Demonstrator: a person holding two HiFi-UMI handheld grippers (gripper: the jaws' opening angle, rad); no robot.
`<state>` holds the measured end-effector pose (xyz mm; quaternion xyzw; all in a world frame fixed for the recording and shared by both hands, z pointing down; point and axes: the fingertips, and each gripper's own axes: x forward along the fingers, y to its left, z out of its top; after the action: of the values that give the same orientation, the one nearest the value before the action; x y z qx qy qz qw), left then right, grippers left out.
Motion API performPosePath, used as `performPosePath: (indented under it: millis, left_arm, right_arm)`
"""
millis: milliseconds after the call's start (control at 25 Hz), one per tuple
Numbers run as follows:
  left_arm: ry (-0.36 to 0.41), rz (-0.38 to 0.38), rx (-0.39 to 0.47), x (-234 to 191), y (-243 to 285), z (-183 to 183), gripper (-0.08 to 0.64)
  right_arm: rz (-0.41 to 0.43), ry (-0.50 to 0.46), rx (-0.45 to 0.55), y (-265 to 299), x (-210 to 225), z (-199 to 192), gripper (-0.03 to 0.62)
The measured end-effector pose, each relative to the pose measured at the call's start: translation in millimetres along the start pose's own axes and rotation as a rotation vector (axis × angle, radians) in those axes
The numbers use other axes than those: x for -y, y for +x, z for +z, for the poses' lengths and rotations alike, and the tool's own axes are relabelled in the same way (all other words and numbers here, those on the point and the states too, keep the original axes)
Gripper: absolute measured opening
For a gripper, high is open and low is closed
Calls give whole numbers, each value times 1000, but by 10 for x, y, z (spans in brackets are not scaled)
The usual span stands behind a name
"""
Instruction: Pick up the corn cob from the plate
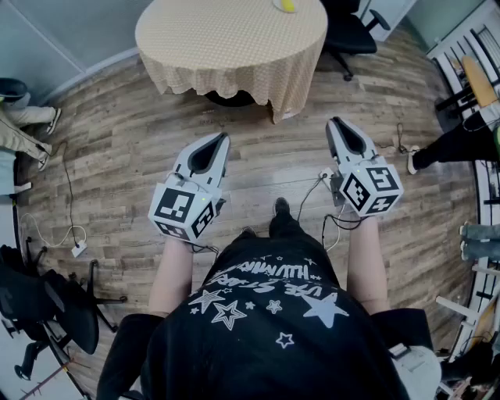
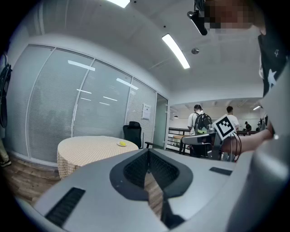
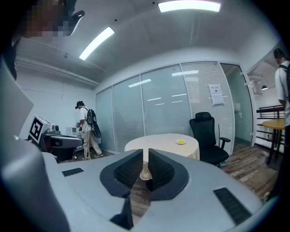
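Note:
The corn cob [image 1: 287, 5] is a small yellow thing on a white plate at the far edge of a round table [image 1: 226, 39] with a tan cloth. It also shows as a yellow spot in the left gripper view [image 2: 122, 144] and the right gripper view [image 3: 181, 142]. Both grippers hover over the wooden floor, well short of the table and pointing toward it. My left gripper [image 1: 223, 138] [image 2: 148, 152] is shut with its tips together and nothing in it. My right gripper [image 1: 334, 122] [image 3: 146, 152] is shut too, with only a thin slit between its tips, and holds nothing.
A black office chair [image 1: 348, 31] stands behind the table on the right. Cables and a power strip [image 1: 78, 248] lie on the floor at the left, near dark chairs [image 1: 47, 305]. A person with a backpack [image 3: 86, 129] stands at a bench far left. A rack [image 1: 476, 70] lines the right side.

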<state>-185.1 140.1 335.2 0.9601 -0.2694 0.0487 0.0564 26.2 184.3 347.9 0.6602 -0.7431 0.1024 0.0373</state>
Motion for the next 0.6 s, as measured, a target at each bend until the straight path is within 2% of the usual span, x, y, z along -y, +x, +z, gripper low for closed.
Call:
performPosePath:
  millis: [600]
  left_arm:
    - [1, -10, -16, 118, -187, -106, 6]
  right_arm:
    - [35, -39, 7, -74, -252, -48, 35]
